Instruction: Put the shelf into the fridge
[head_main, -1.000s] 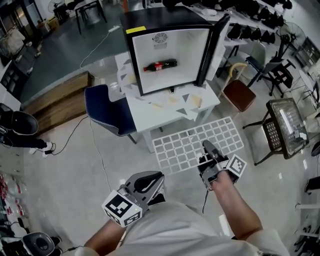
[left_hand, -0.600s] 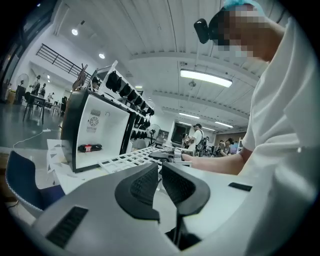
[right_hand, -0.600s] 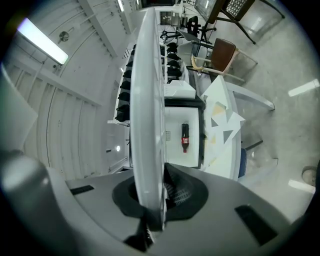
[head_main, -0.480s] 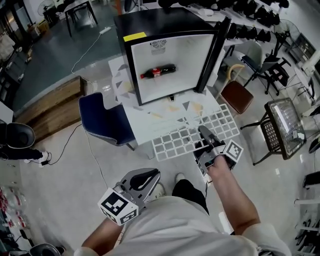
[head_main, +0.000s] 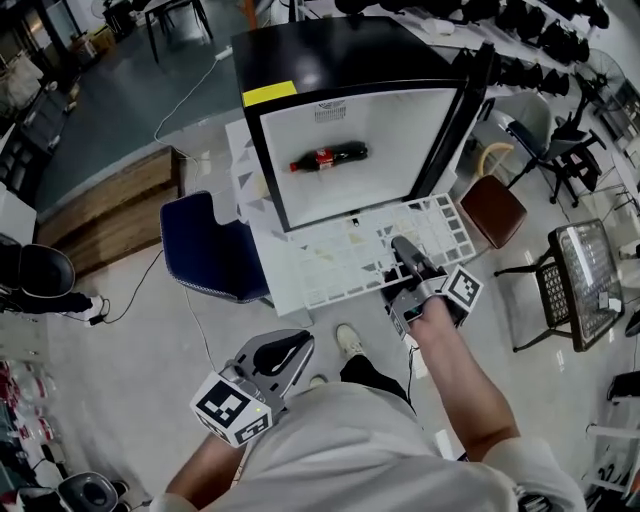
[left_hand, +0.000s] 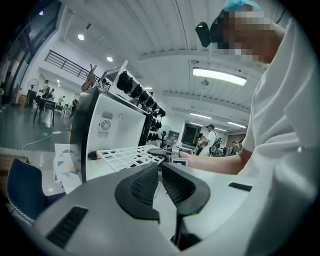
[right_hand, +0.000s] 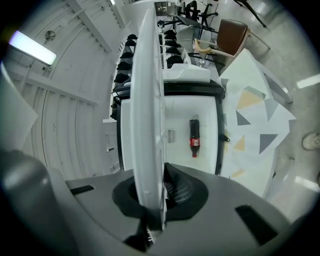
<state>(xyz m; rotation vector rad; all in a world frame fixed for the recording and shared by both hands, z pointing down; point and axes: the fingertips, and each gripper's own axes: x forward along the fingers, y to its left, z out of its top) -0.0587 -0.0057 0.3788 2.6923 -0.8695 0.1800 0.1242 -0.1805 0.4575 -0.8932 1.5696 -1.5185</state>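
Note:
The black fridge (head_main: 340, 60) stands open on a white table, door (head_main: 468, 105) swung right, with a cola bottle (head_main: 328, 157) lying in its white interior. The white grid shelf (head_main: 340, 262) hangs flat just in front of the fridge's opening, over the table. My right gripper (head_main: 402, 250) is shut on its near edge. In the right gripper view the shelf (right_hand: 149, 100) shows edge-on between the pads, with the fridge (right_hand: 200, 90) and bottle (right_hand: 194, 137) beyond. My left gripper (head_main: 288, 348) hangs low by the person's body, shut and empty. In the left gripper view its closed gripper (left_hand: 160, 167) points toward the shelf (left_hand: 125, 155).
A blue chair (head_main: 205, 245) stands left of the table (head_main: 255, 185), and a brown chair (head_main: 497, 210) stands to its right. A wire-mesh chair (head_main: 585, 275) is further right. A wooden platform (head_main: 110, 210) and a floor cable (head_main: 150, 275) lie at the left.
The person has stepped closer to the fridge. The right gripper has carried the shelf up and forward from over the floor to the fridge's opening. The left gripper stays low.

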